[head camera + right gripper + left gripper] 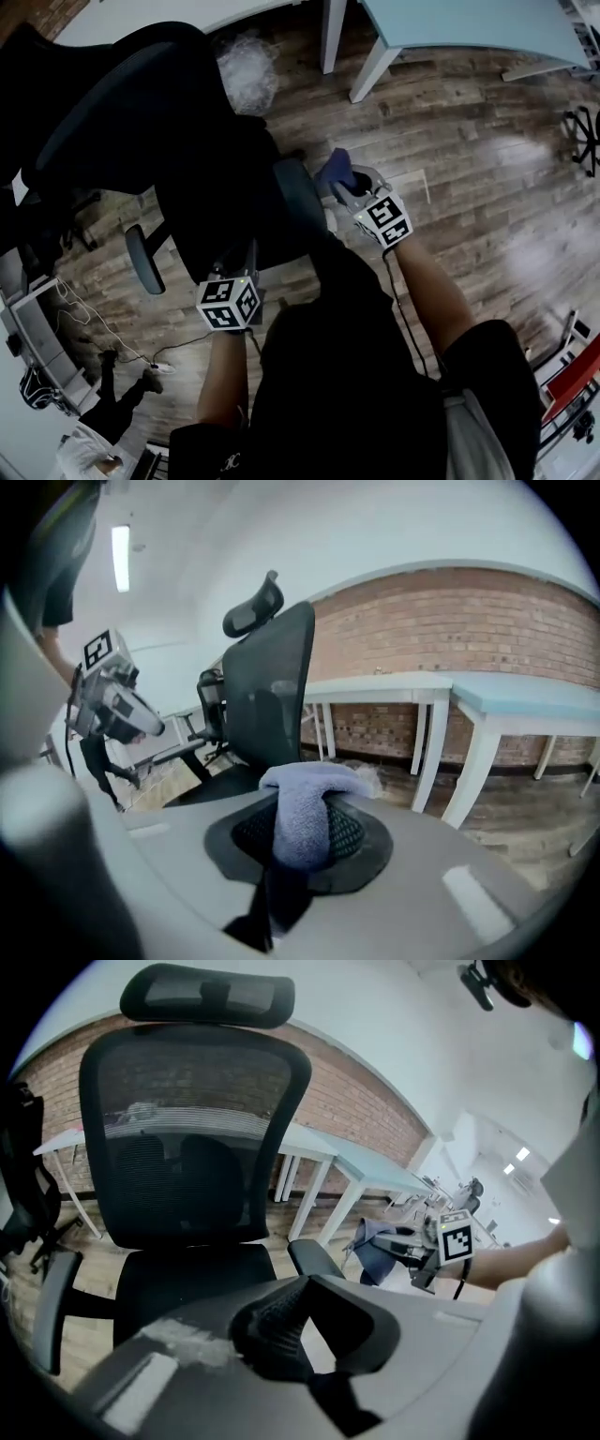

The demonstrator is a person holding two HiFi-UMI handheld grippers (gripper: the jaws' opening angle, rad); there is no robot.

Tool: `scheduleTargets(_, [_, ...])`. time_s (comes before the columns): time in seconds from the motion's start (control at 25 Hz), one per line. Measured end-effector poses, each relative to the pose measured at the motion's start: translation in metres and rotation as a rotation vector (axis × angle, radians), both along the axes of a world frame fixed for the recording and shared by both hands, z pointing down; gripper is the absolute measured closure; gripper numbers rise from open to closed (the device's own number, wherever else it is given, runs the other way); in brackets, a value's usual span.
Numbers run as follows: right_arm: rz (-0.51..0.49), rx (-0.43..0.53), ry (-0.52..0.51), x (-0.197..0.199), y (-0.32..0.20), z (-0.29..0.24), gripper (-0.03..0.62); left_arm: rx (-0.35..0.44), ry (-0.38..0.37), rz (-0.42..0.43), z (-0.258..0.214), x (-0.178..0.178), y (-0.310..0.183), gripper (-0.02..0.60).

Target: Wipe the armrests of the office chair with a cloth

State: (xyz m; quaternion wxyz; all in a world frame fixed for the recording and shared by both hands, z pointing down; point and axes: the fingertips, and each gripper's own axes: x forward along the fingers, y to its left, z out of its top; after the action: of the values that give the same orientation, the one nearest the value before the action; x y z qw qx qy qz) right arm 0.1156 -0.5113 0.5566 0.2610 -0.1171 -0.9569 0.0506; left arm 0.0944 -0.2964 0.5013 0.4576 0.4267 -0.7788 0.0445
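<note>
- Holding a gripper in each hand, a person in a dark top (347,394) is leaning over the office chair (178,141) and looking down on it.
- The left gripper (286,1327) is hanging low in front of the seat (197,1279). Its jaws are sitting closed together with nothing between them.
- The right gripper (302,841) is pinching the blue-grey cloth (307,803) tight. The fabric is bunching above the jaw tips and folding over them.
- The cloth is hovering just beside the nearer armrest pad (298,195), at the pad's outer edge. In the left gripper view a thin gap is showing between the two, so the cloth is not resting on the pad.
- The second armrest (143,258) is jutting out on the chair's other side, well apart from the cloth.
- The mesh back (192,1138) and headrest (208,996) are standing upright, facing the left gripper.
- A crumpled sheet of clear plastic (248,73) is lying on the wooden floor (469,159) just beyond the chair, near a white table leg (333,36).
- A pale blue table (469,26) is standing further off, and a brick wall (487,621) is running behind it.
</note>
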Motion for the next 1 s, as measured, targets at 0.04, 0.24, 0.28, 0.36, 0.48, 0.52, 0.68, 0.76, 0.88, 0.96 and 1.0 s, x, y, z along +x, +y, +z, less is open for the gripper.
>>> scheduleTargets(0.04, [0.018,-0.008,-0.037,0.001,0.003,-0.018,0.531,0.017,-0.01,-0.007,-0.003,0.002,0.003,0.575])
scheduleTargets(0.24, [0.034,-0.039,-0.149,0.004,0.032,-0.091,0.531,0.097,-0.096,-0.08,-0.023,0.011,0.023,0.575])
scheduleTargets(0.28, [0.035,-0.042,-0.179,0.009,0.042,-0.107,0.531,0.116,-0.12,-0.093,-0.031,0.017,0.032,0.575])
scheduleTargets(0.36, [0.039,-0.045,-0.24,0.023,0.066,-0.137,0.531,0.156,-0.159,-0.125,-0.048,0.031,0.056,0.575])
scheduleTargets(0.48, [0.04,-0.079,-0.296,0.05,0.104,-0.172,0.53,0.185,-0.223,-0.168,-0.068,0.047,0.091,0.575])
scheduleTargets(0.52, [0.038,-0.094,-0.304,0.058,0.118,-0.18,0.53,0.198,-0.237,-0.177,-0.075,0.052,0.102,0.575])
scheduleTargets(0.68, [0.018,-0.106,-0.363,0.088,0.168,-0.21,0.53,0.285,-0.296,-0.216,-0.107,0.069,0.143,0.575])
scheduleTargets(0.76, [-0.002,-0.109,-0.385,0.108,0.191,-0.221,0.528,0.307,-0.34,-0.217,-0.12,0.082,0.162,0.575])
scheduleTargets(0.88, [-0.041,-0.097,-0.384,0.144,0.228,-0.229,0.53,0.326,-0.387,-0.214,-0.134,0.109,0.191,0.575])
scheduleTargets(0.96, [-0.045,-0.079,-0.382,0.167,0.247,-0.232,0.53,0.343,-0.391,-0.241,-0.139,0.124,0.211,0.575])
scheduleTargets(1.0, [-0.045,-0.073,-0.377,0.177,0.255,-0.234,0.53,0.352,-0.386,-0.257,-0.141,0.131,0.219,0.575])
